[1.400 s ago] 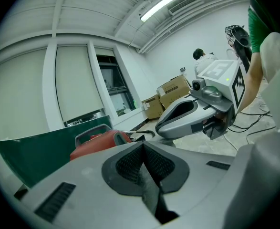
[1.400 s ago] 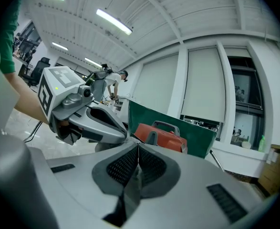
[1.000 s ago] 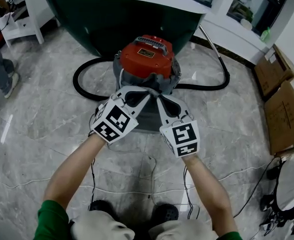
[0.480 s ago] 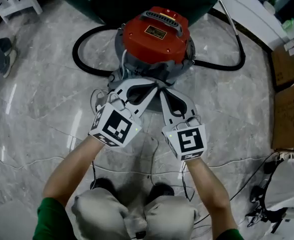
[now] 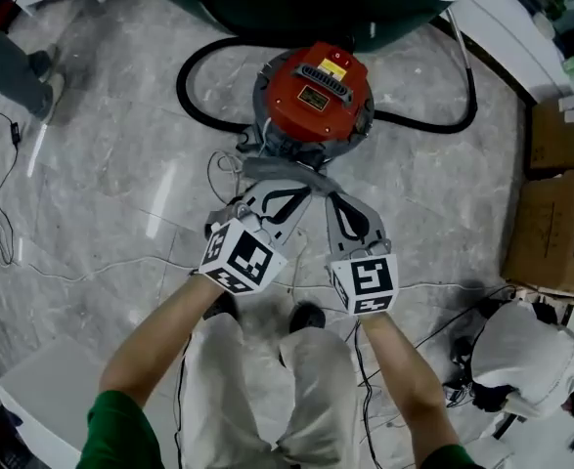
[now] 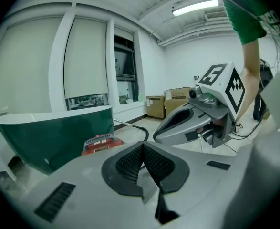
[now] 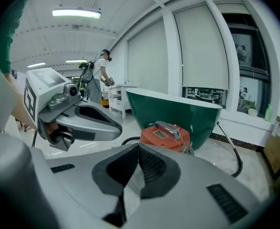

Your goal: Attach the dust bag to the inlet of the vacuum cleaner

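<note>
Hovering just short of the red-lidded drum vacuum cleaner [image 5: 314, 96], the left gripper [image 6: 141, 147] and right gripper [image 7: 138, 147] show fingers pressed together on nothing, while the grey cloth dust bag [image 5: 279, 170] lies against its near side, apparently already fitted to the inlet.

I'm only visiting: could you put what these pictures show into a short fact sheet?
Place: room with a grey marble floor
Main thing: vacuum cleaner with a red lid, standing on the floor
Hose: black hose looping behind it
Behind: dark green tub
Left gripper: jaws together, nothing plainly held
Right gripper: jaws together, nothing plainly held
Aim: both point side by side at the vacuum cleaner's near side
Dust bag: none clearly in view
At the right: cardboard boxes
</note>
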